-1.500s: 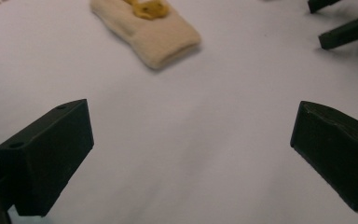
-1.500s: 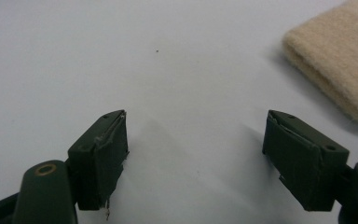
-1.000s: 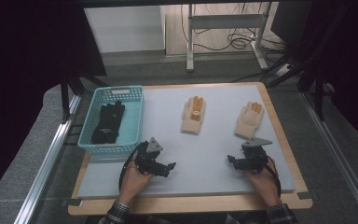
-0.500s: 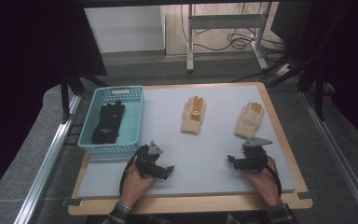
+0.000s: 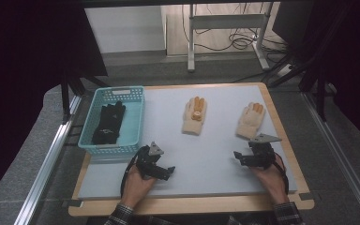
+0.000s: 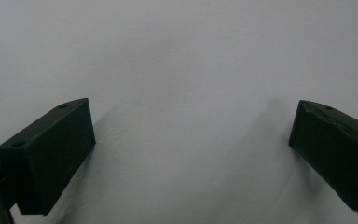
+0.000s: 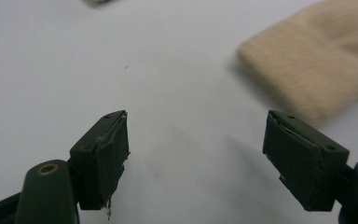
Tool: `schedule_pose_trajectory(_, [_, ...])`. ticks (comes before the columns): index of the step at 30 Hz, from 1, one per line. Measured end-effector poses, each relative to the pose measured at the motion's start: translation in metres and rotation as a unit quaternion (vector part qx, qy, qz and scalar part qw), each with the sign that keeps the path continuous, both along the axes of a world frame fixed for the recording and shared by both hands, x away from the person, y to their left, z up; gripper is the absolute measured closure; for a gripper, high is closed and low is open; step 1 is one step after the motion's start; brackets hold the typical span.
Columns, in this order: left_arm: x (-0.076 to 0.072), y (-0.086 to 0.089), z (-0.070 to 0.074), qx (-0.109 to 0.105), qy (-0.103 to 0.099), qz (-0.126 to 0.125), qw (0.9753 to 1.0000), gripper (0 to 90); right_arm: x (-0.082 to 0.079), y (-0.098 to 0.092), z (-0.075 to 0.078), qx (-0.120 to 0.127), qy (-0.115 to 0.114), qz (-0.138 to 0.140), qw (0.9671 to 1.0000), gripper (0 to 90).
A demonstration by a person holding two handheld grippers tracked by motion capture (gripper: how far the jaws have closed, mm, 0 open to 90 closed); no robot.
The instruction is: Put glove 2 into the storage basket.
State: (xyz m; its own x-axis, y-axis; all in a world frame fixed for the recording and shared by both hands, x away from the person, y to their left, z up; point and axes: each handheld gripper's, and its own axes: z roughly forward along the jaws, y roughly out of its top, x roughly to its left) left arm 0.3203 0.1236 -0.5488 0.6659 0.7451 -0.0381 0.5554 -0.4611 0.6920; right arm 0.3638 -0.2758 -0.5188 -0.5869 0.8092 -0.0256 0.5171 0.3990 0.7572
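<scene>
Two cream knit gloves with orange fingertips lie on the pale mat: one glove [image 5: 194, 116] at centre back, the other glove [image 5: 250, 120] to the right. A black glove [image 5: 108, 124] rests inside the teal basket [image 5: 136, 117] at the left. My left gripper [image 5: 170, 170] sits low on the mat near the front, open, nothing between its jaws. My right gripper [image 5: 237, 156] is open too, just in front of the right glove. In the right gripper view that glove's cuff [image 7: 307, 65] lies beyond and to the right of the spread jaws.
The mat [image 5: 201, 154] lies on a wooden board [image 5: 192, 205] whose edge frames it. Black curtains stand at both sides, and a metal stand with cables [image 5: 227, 33] is on the floor behind the table.
The left gripper has shifted slightly toward the front; the right gripper and the gloves stay where they were.
</scene>
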Motion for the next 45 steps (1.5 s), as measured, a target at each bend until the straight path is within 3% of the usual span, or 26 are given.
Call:
schedule_pose_trajectory(4, [0.0,0.0,0.0,0.0,0.0,0.0,1.0,0.4,0.015,-0.015,0.011,-0.001,-0.005,-0.016,0.9999,21.8])
schedule_pose_trajectory(14, [0.0,0.0,0.0,0.0,-0.001,0.001,1.0,0.4,0.057,-0.045,0.022,0.011,-0.006,-0.052,0.9986,21.7])
schedule_pose_trajectory(23, [0.0,0.0,0.0,0.001,0.0,0.0,1.0,0.4,0.094,-0.052,0.035,0.007,-0.014,-0.069,0.9975,22.1])
schedule_pose_trajectory(24, [0.0,0.0,0.0,0.0,-0.001,0.0,1.0,0.5,0.104,-0.052,0.034,0.008,-0.008,-0.07,0.9975,22.1])
schedule_pose_trajectory(31, [0.0,0.0,0.0,0.001,0.0,0.0,1.0,0.4,0.134,-0.049,0.025,-0.003,0.004,-0.064,0.9979,22.2])
schedule_pose_trajectory(37, [0.0,0.0,0.0,0.0,-0.001,0.0,1.0,0.4,0.147,-0.043,0.012,0.0,0.007,-0.05,0.9987,20.5])
schedule_pose_trajectory(41, [0.0,0.0,0.0,0.0,-0.001,0.0,1.0,0.4,0.15,-0.04,0.004,-0.025,0.012,-0.044,0.9987,20.4])
schedule_pose_trajectory(42, [0.0,0.0,0.0,0.0,-0.001,0.0,1.0,0.4,0.15,-0.037,-0.001,-0.04,0.012,-0.038,0.9984,23.0])
schedule_pose_trajectory(45, [0.0,0.0,0.0,0.001,-0.001,0.0,1.0,0.4,0.148,-0.038,-0.001,-0.022,0.016,-0.041,0.9988,34.8])
